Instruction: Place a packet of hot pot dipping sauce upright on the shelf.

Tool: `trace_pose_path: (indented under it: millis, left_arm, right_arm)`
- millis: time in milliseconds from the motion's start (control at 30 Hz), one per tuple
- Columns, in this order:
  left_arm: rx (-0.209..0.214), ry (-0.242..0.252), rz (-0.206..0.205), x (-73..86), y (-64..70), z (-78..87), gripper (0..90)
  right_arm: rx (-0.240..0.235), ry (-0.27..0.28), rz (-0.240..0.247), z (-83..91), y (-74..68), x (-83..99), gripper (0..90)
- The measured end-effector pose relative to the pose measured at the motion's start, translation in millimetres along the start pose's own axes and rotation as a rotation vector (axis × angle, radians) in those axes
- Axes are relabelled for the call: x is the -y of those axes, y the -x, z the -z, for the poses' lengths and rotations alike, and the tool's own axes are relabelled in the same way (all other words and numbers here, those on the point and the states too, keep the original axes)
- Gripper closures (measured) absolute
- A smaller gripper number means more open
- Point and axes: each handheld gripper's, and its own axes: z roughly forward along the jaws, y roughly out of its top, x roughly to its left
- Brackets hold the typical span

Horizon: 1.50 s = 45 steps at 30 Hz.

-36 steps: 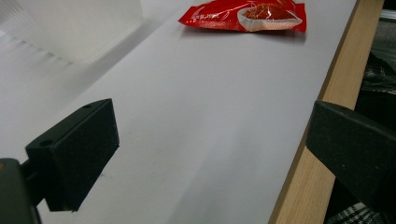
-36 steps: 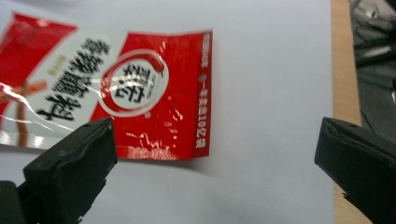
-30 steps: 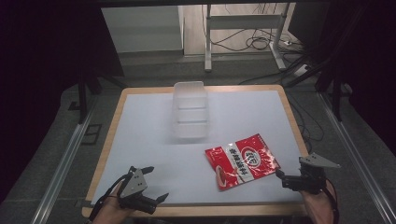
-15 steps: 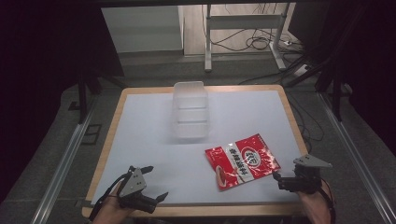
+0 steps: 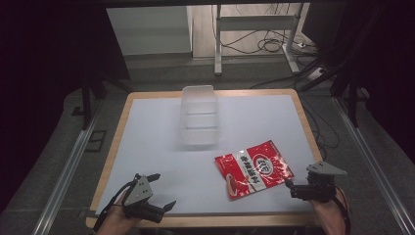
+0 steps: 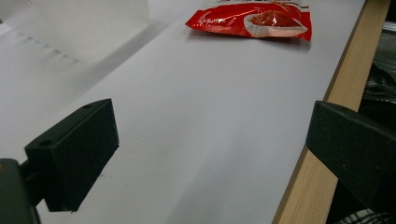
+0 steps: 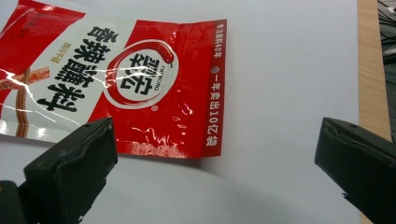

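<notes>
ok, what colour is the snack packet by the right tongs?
Red with a white panel and black lettering; the packet shows best in the right gripper view.

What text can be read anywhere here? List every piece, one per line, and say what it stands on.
"一年卖出10亿袋": white print along the sealed edge strip of the red snack packet.
"香辣脆骨味": large black characters on the packet's white panel; the reading is less sure.
Round red logo: characters too stylised to read.
Clear plastic container: no text visible.
</notes>
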Motion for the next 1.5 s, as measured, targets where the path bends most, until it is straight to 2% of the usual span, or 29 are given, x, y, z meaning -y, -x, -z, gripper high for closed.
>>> trace_pose_path:
  millis: [567, 833, 1133, 1500]
  left_arm:
    - [-0.002, -0.003, 0.006, -0.1, -0.4, -0.3, 2.3]
    - [-0.002, -0.004, 0.004, -0.1, -0.1, -0.5, 2.3]
    - [-0.002, -0.006, 0.001, -0.1, 0.2, -0.7, 2.3]
    - [-0.001, -0.009, -0.005, -0.2, 0.8, -1.1, 2.3]
  right_arm:
    - [-0.021, 0.022, 0.003, -8.0, -3.3, -11.9, 0.0]
    - [-0.014, 0.029, 0.017, -14.6, -4.0, -15.6, 0.0]
    - [-0.042, 0.032, 0.045, -26.7, -5.6, -22.7, 0.0]
    - [-0.069, 0.028, 0.055, -40.2, -5.1, -31.4, 0.7]
